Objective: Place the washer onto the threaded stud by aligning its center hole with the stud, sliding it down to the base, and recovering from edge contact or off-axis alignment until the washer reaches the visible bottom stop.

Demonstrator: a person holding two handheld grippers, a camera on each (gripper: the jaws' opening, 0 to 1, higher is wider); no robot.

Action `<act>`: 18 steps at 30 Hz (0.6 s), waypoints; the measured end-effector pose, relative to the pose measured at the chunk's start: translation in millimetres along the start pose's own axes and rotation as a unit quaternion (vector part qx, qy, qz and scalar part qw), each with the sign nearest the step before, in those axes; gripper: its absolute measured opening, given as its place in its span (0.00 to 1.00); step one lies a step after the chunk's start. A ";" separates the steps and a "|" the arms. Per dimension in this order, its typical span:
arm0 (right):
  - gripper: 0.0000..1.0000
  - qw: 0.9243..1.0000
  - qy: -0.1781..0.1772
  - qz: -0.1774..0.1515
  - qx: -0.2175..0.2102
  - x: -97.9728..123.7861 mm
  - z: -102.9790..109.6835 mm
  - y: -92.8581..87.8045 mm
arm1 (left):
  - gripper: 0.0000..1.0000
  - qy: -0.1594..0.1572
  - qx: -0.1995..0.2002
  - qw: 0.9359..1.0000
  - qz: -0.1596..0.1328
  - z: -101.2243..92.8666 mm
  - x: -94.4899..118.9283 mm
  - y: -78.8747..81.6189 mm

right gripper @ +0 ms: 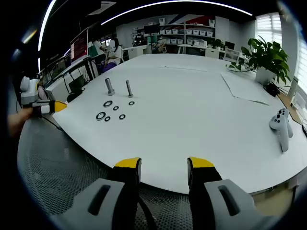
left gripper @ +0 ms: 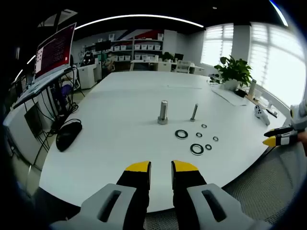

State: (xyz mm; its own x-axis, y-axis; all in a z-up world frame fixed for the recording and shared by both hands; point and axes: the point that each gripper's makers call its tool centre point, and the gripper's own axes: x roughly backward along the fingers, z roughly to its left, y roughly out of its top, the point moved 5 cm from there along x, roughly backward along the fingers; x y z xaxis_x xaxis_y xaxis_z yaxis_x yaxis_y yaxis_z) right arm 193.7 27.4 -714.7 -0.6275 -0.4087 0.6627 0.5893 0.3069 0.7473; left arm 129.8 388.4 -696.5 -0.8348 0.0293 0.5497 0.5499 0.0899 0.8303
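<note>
Open left claw [left gripper: 160, 166] faces studs [left gripper: 163, 113] and washers [left gripper: 196, 149]

I can't read anything here. The monitor [left gripper: 55, 50] past my left jaws shows lines of text, too small to make out.

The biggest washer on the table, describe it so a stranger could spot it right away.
On the white table stand two upright bolts, a thick bolt and a thin bolt. Six washers lie loose in front of them. The biggest washer lies nearest the table's front edge, wider than the rest.
</note>
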 end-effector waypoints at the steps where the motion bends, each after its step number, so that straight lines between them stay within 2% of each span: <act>1: 0.41 1.000 0.000 0.000 0.000 0.0 0.0 0.0 | 0.15 0.000 0.000 1.000 0.000 -0.1 0.1 0.0; 18: 0.40 1.000 0.003 0.002 0.001 0.3 0.6 -0.2 | 0.15 0.001 0.000 1.000 0.002 0.6 0.2 -1.0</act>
State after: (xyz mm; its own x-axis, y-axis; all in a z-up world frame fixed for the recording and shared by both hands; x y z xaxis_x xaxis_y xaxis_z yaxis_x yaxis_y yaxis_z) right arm 193.1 27.8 -714.7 -0.6221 -0.4116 0.6660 0.5912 0.3107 0.7442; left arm 129.0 389.0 -697.2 -0.8321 0.0286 0.5539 0.5540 0.0902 0.8276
